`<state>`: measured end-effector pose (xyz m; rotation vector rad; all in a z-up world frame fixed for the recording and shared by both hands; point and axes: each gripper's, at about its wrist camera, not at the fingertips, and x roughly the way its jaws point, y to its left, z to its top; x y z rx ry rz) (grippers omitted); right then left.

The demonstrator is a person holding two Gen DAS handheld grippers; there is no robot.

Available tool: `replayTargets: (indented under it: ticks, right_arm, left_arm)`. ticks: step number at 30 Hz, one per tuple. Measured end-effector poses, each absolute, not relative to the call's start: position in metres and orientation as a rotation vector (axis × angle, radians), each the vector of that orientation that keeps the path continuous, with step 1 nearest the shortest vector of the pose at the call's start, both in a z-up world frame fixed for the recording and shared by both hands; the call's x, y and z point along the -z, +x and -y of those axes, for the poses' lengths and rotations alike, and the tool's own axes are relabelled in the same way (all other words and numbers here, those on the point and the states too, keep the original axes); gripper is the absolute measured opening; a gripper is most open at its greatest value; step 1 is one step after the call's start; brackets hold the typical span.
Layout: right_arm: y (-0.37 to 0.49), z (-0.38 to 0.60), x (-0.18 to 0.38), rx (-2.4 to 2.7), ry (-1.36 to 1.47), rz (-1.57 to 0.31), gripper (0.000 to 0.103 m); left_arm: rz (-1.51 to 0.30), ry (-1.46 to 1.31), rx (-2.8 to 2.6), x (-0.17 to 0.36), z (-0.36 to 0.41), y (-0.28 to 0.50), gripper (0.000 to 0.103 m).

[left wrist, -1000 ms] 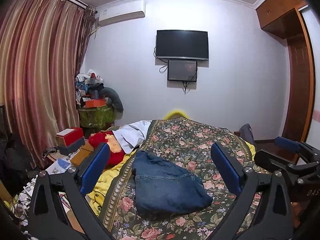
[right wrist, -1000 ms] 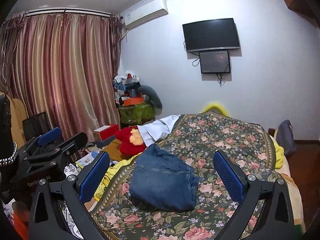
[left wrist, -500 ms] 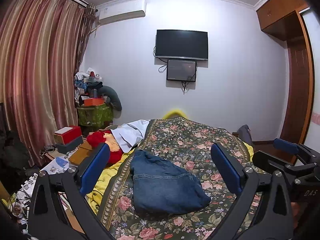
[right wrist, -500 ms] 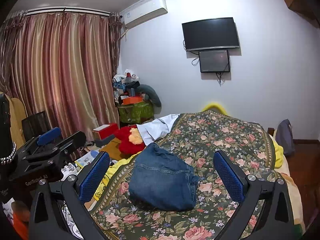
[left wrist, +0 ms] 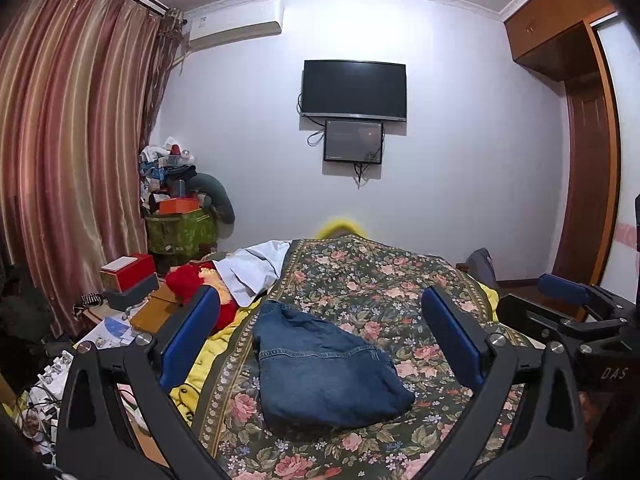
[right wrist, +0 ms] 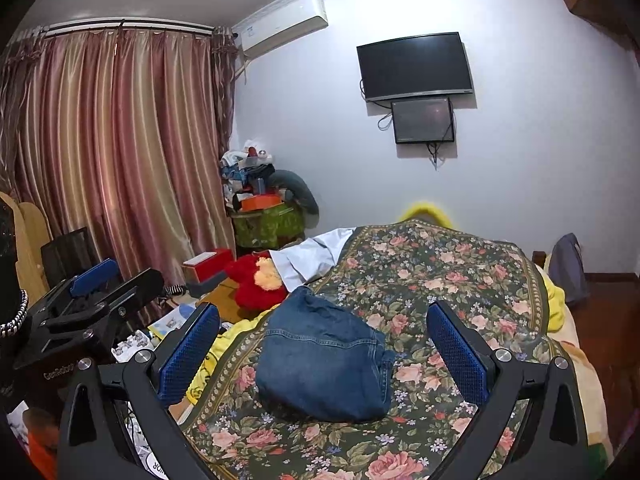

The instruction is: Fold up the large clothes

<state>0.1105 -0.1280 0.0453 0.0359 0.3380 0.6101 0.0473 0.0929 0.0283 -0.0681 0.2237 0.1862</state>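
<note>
Your left tool [left wrist: 320, 340] and your right tool [right wrist: 323, 345] both hover above the near end of the bed, each with its blue pads [left wrist: 191, 337] spread wide and nothing between them. The folded denim garment [left wrist: 322, 368] lies in a compact bundle on the floral bedspread [left wrist: 384, 292], slightly left of the bed's centre line and apart from both tools. Its left edge sits close to the bedspread's patterned border, beyond which a yellow sheet [left wrist: 200, 364] hangs over the side of the bed. To the garment's right and beyond it, the bedspread is bare as far as the foot of the bed, giving open room on those sides. Near the far left corner, a white cloth [left wrist: 256, 266] overlaps the bedspread's edge beside a red plush toy [right wrist: 258, 282]. The floor to the left of the bed is crowded: a red box [left wrist: 128, 268], papers, and a cluttered green stand [left wrist: 180, 232] against the striped curtain [left wrist: 72, 152]. In the right wrist view your left tool [right wrist: 96, 280] appears at the left margin, over that clutter. A television [left wrist: 354, 90] with a smaller screen below it hangs on the far wall, and a wooden wardrobe [left wrist: 588, 184] bounds the right side.
</note>
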Motion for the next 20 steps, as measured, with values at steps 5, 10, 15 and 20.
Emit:
replayTargets:
  ticks: [5,10,15,20]
  right_arm:
    - [0.1105,0.1285,-0.0463,-0.608,0.037,-0.333,0.103]
    - [0.1109,0.1291,-0.046,-0.608,0.039,-0.334,0.103]
    - [0.1115,0.1303,-0.046,-0.609,0.04,-0.334,0.103]
    - [0.1133,0.1303,-0.0455,-0.604,0.051,-0.34,0.103]
  left_arm:
    - [-0.226,-0.069,-0.186,-0.0282,-0.0932,0.0475,0.102]
    - [-0.228,-0.065,-0.189,-0.0281,-0.093,0.0483,0.102]
    - [-0.228,-0.069,-0.182,-0.0283,-0.0919,0.0488,0.102]
    - [-0.234,-0.057,-0.17,-0.0276,-0.0898,0.0509,0.102]
